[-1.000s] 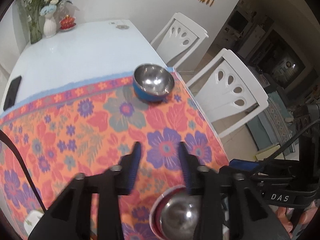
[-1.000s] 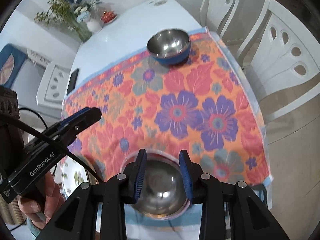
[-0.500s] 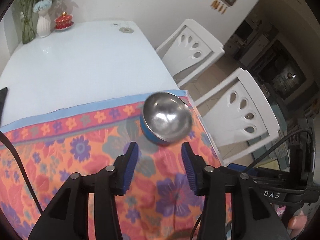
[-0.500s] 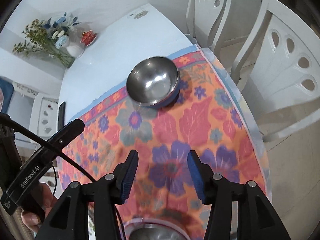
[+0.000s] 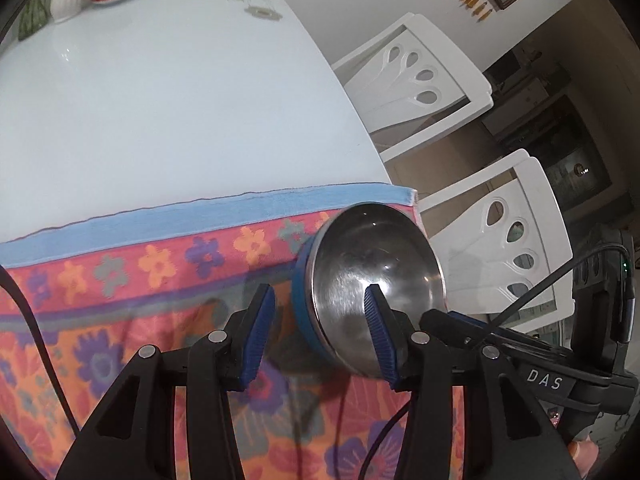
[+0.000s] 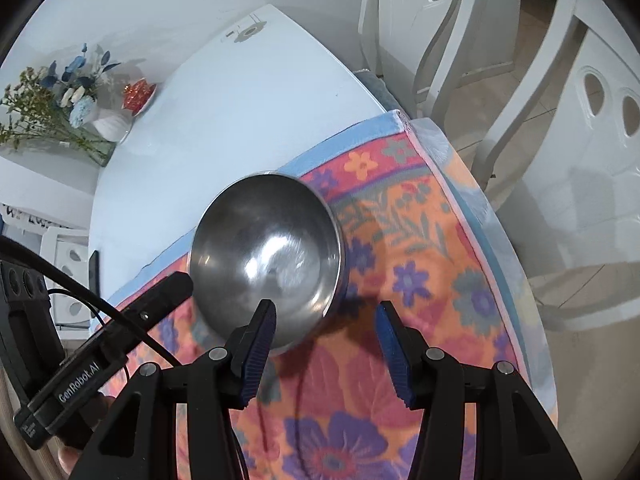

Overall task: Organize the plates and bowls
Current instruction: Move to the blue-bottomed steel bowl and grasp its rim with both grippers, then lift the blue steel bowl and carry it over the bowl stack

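White table (image 5: 168,92), floral cloth (image 6: 400,280) over its near part, the cloth's blue border ending at the table's right corner. Beyond that edge stand two white chairs (image 5: 500,232) on bare floor; the far half of the tabletop lies open as far as a vase of flowers (image 6: 80,100) and a small red dish (image 6: 138,92) by the wall.

Steel bowl with a blue outer shell (image 5: 372,284): it sits on the cloth close to the border and near the corner, mouth turned upward. Being round, it shows no long axis.

Left gripper (image 5: 320,324): pitched steeply downward over the cloth. Its jaws stand parted with nothing pressed between the pads. The near-left rim of the bowl lies in the gap; the right finger (image 5: 378,332) appears in front of the bowl's hollow, the left finger over bare cloth. Contact cannot be told.

Right gripper (image 6: 324,340): likewise pitched steeply down, jaws apart and gripping nothing. Its left finger (image 6: 260,340) overlaps the bowl's near rim; its right finger stands over cloth, clear of the bowl. In the right wrist view the left gripper's body enters from the lower left, its tip just beside the bowl.
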The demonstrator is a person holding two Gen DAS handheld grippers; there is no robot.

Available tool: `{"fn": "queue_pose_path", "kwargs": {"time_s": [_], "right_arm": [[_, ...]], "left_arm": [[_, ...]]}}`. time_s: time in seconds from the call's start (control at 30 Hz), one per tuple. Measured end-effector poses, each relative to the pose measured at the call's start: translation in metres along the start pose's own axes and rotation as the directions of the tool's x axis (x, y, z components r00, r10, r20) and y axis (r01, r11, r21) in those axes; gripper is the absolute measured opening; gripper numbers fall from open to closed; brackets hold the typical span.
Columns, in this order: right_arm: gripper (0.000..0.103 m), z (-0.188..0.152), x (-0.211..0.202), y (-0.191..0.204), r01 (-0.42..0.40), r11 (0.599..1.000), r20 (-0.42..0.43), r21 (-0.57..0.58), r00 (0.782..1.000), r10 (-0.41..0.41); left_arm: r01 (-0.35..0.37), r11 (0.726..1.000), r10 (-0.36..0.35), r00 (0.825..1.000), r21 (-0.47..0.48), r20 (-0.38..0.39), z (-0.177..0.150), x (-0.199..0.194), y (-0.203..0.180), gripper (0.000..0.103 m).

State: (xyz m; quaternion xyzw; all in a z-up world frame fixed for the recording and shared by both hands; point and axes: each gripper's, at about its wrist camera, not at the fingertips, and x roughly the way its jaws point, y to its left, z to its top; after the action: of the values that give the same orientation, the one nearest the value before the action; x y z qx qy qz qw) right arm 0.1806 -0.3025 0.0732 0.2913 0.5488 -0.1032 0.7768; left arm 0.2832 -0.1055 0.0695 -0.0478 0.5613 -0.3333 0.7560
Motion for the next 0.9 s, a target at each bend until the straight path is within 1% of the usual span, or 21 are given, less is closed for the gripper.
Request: {"fn": "queue_pose_path", "kwargs": {"time_s": [0.17,0.2,0.23,0.27,0.3,0.33,0.37,0.4,0.43,0.5,0.57,0.67,0.8,0.9], "right_arm": [[0.05,0.008,0.02,-0.002,0.016,1.0,-0.008,-0.016,1.0,-0.016],[0.05,0.009,0.023,-0.002,0.019,1.0,-0.008,-0.019,1.0,-0.019],[0.047,0.01,0.026,-0.002,0.022,0.999,-0.005,-0.025,1.0,-0.022],[0.042,0.01,0.029,-0.002,0.029,0.999,-0.006,-0.031,1.0,-0.029],[0.039,0.01,0.032,-0.002,0.032,0.999,-0.011,-0.036,0.999,-0.033],[0.036,0.01,0.034,-0.003,0.031,0.999,-0.015,-0.038,0.999,-0.032],[0.031,0.009,0.035,-0.003,0.03,0.999,-0.019,-0.038,0.999,-0.03],[0.029,0.008,0.037,-0.003,0.03,0.999,-0.024,-0.041,0.999,-0.031],[0.025,0.006,0.039,-0.003,0.027,0.999,-0.028,-0.046,0.999,-0.028],[0.023,0.003,0.039,0.0,0.034,0.998,-0.031,-0.056,0.999,-0.036],[0.023,0.001,0.037,0.003,0.045,0.997,-0.029,-0.067,0.998,-0.047],[0.023,-0.005,0.025,0.005,0.04,0.997,-0.025,-0.073,0.999,-0.042],[0.023,-0.013,0.002,0.013,0.041,0.995,-0.003,-0.09,0.999,-0.042],[0.023,-0.023,-0.021,0.019,0.029,0.994,0.02,-0.101,0.999,-0.027]], "left_arm": [[0.015,1.0,-0.015,1.0,-0.016,-0.024,0.003,0.021,0.006,0.041],[0.017,1.0,-0.017,0.999,-0.018,-0.028,0.004,0.023,0.007,0.037],[0.021,0.999,-0.022,0.999,-0.024,-0.038,0.004,0.027,0.009,0.032],[0.028,0.999,-0.029,0.999,-0.028,-0.043,0.003,0.029,0.01,0.031],[0.033,0.999,-0.034,0.998,-0.03,-0.045,0.003,0.031,0.01,0.027],[0.032,0.999,-0.033,0.998,-0.029,-0.047,0.003,0.033,0.01,0.022],[0.02,1.0,-0.021,0.999,-0.023,-0.048,0.002,0.034,0.009,0.02],[0.013,1.0,-0.014,0.999,-0.02,-0.05,0.001,0.034,0.009,0.019],[0.01,1.0,-0.011,0.999,-0.02,-0.048,0.001,0.033,0.009,0.018],[0.011,1.0,-0.013,0.999,-0.023,-0.049,0.0,0.031,0.009,0.018],[0.004,1.0,-0.005,0.999,-0.013,-0.044,-0.002,0.025,0.006,0.018],[-0.005,1.0,0.005,1.0,0.001,-0.029,-0.006,0.012,-0.001,0.018],[-0.009,1.0,0.009,1.0,0.001,-0.001,-0.013,-0.011,-0.011,0.018],[-0.019,1.0,0.018,1.0,0.006,0.026,-0.021,-0.036,-0.022,0.018]]}}
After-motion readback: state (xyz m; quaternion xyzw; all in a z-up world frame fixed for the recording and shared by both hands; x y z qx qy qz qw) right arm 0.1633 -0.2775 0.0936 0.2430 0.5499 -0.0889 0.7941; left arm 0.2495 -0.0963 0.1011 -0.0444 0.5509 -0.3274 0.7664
